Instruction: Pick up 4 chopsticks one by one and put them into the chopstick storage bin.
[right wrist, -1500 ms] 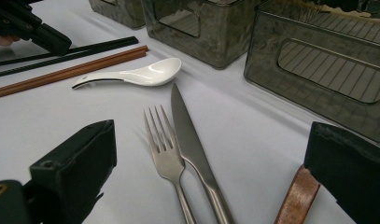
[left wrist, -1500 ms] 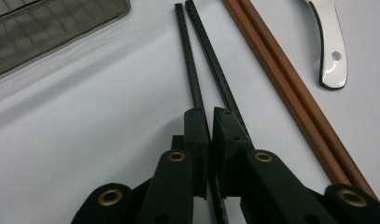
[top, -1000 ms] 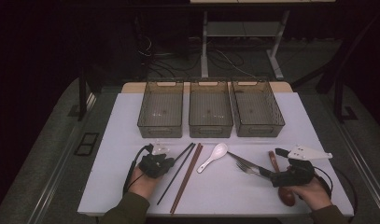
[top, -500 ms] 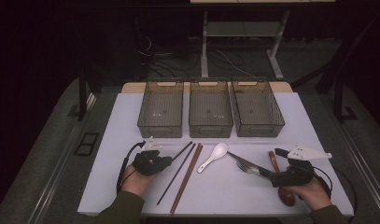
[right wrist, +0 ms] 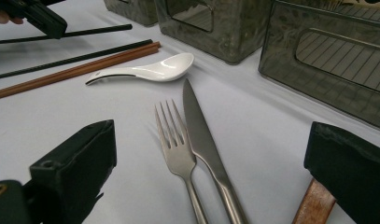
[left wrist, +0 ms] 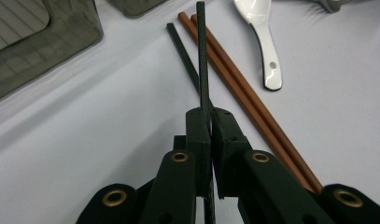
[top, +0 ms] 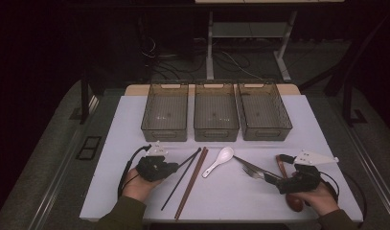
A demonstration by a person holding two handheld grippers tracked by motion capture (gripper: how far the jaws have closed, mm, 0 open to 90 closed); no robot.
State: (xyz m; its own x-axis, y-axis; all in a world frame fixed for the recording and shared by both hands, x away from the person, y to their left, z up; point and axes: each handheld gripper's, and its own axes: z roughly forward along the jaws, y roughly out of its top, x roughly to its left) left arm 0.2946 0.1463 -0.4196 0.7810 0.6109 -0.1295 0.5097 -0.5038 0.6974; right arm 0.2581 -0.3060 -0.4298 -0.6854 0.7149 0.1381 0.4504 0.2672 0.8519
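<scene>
Three smoky bins (top: 214,117) across the upper middle of the high view stood empty, so all sorting (presumably) remained. At lower left, the left gripper (left wrist: 210,122) pinched one slim black chopstick (left wrist: 201,51), raised off its mate (left wrist: 183,49). At lower right, the right gripper (right wrist: 211,154) gaped wide before fork (right wrist: 174,142) and knife (right wrist: 201,135).
</scene>
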